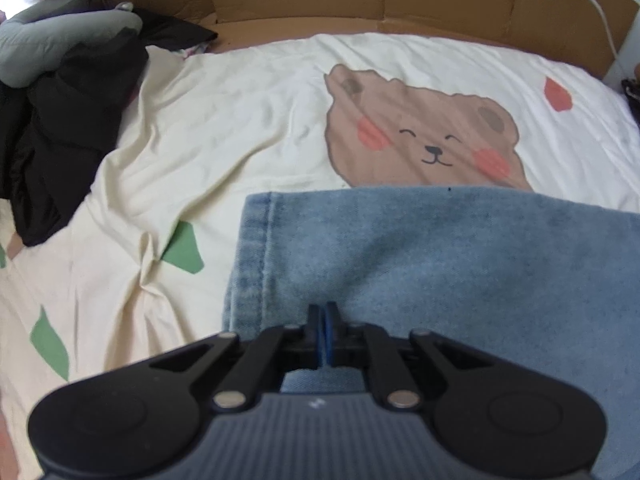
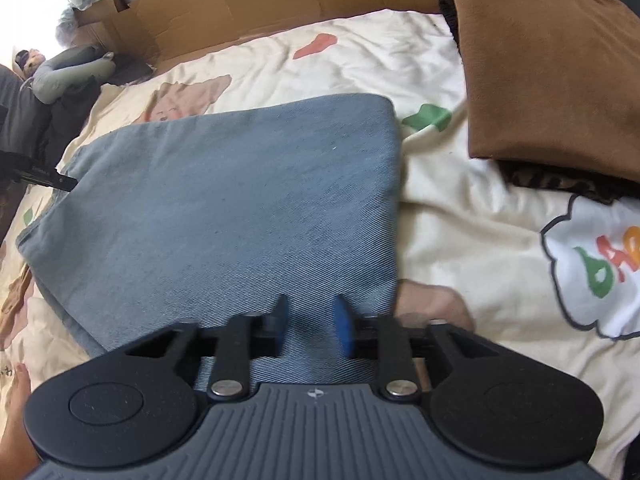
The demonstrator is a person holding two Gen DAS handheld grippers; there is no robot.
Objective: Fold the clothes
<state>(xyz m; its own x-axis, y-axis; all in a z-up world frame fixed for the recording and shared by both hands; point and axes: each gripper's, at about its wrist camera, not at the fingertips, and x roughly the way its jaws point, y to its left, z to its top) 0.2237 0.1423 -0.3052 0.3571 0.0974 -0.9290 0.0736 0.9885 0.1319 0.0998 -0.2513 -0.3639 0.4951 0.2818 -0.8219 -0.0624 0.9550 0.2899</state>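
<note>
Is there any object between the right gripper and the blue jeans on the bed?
Nothing visible does. The right gripper hangs directly over the folded jeans with its fingers apart and only denim between them. The brown cushion lies off to the side.

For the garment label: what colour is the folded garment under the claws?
Light, faded blue denim jeans; it shows best in the right wrist view.

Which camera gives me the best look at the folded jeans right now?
The right wrist view: it shows most of the folded jeans, with both side edges and the far fold. The left wrist view shows only their hemmed left end, cropped right.
</note>
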